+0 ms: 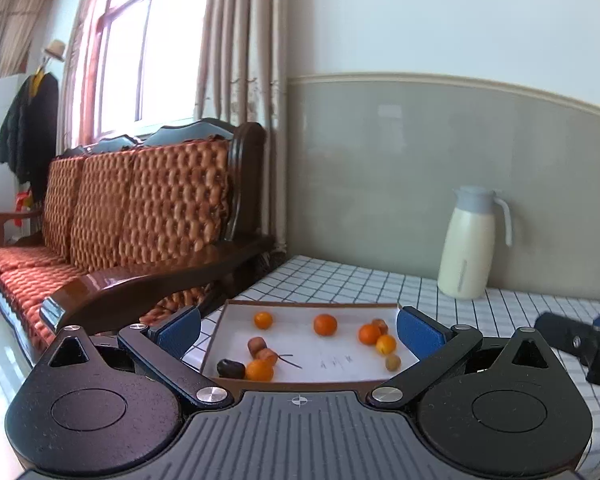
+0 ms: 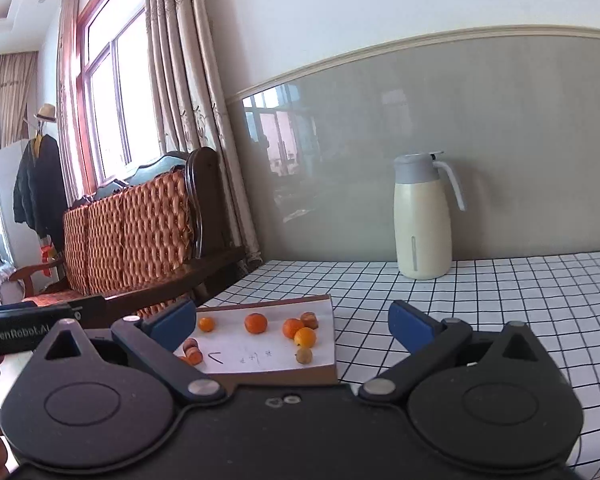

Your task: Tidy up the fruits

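Fruit lies scattered across a shallow cardboard tray (image 1: 216, 344) with a white paper floor and brown rim, set on the checked cloth of the worktop (image 2: 500, 304). Small round oranges (image 1: 325, 325) sit loose toward the tray's far side, a pair more (image 1: 370, 334) touching near its right wall beside a brownish date-like piece and a pale, dull little fruit (image 1: 392, 362); at the near left corner a dark wrinkled fruit (image 1: 231, 369) rests against another orange and two brown cylinders. Left claw (image 1: 299, 326) hangs just before the tray, its blue-padded jaws spread wide and holding nothing; right claw (image 2: 292, 322) hovers to the tray's right, likewise spread and empty. Mixed kinds suggest sorting is unfinished, though an end layout could look similar. Any pick calls for a gentle pinch, since smooth round skins roll.
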The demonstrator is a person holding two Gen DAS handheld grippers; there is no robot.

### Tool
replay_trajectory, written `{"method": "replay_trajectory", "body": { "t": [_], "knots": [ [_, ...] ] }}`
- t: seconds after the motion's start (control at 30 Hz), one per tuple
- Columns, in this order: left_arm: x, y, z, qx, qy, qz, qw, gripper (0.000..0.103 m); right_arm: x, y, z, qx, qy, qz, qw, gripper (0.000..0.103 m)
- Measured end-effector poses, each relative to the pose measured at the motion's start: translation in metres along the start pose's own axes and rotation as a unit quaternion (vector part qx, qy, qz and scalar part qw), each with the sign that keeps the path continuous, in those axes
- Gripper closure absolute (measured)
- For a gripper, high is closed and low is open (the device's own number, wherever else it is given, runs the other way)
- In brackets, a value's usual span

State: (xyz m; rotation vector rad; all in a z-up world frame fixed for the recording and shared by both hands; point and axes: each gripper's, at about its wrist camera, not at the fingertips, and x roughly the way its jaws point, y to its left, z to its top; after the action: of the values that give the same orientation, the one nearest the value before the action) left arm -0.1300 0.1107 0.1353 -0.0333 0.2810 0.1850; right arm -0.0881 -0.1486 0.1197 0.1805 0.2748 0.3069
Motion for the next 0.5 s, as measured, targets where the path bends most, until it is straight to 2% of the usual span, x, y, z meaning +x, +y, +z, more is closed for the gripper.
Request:
{"method": "replay_trajectory", "body": {
  "t": [0.13,0.5],
  "knots": [
    [-0.0030,-0.0078,-0.0013,0.009,0.002,-0.010,0.9999,0.000,-0.0026,-0.0010,0.0017,0.004,-0.005,-0.002,1.000,0.006],
    [0.0015,-0.0110,-0.0046,-0.006,0.009,-0.019,0.9998,0.000,0.0012,-0.0049,-0.0023,0.005,-0.003,-0.018,1.000,0.006]
  ]
}}
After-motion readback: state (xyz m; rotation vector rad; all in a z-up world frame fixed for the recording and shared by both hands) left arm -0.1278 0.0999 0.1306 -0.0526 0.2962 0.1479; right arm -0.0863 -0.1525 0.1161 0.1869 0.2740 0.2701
